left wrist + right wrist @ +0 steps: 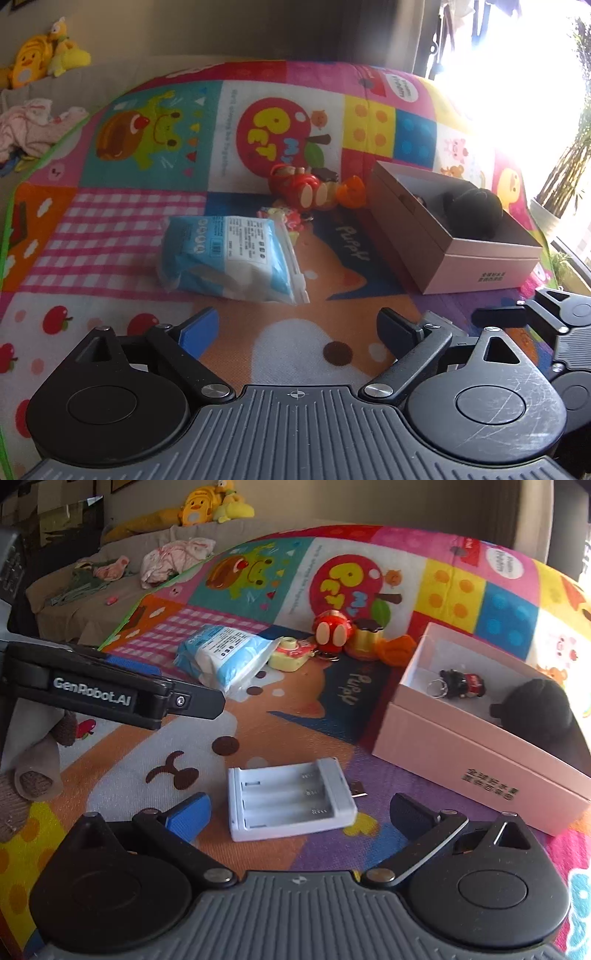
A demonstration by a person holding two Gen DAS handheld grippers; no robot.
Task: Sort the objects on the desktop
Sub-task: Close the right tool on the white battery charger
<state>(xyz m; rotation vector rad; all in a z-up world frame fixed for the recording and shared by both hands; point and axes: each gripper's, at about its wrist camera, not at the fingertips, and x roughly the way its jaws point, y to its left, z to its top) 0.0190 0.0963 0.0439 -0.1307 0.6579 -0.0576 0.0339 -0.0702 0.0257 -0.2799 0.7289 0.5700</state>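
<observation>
Both sets of jaws spread wide, nothing between pads. Right gripper point(297, 814) low over mat point(321, 853), white battery holder point(290, 799) lying flat just ahead at 12 o'clock, empty slots up. Probably light, stiff plastic, smooth sides, so prone to slip; best pinched across long side walls w/ pads square, not on thin end lip. Pink box point(476, 764) at 2 o'clock, open, w/ small black-red figure point(463, 681) and dark round thing point(535, 709) inside; likely drop spot. Left gripper point(295, 334) facing blue-white packet point(231, 254) at 11 o'clock: soft, crinkly, slick film; better grabbed mid-body. Red toy point(299, 186) & orange toy point(351, 192) beyond at 12.
</observation>
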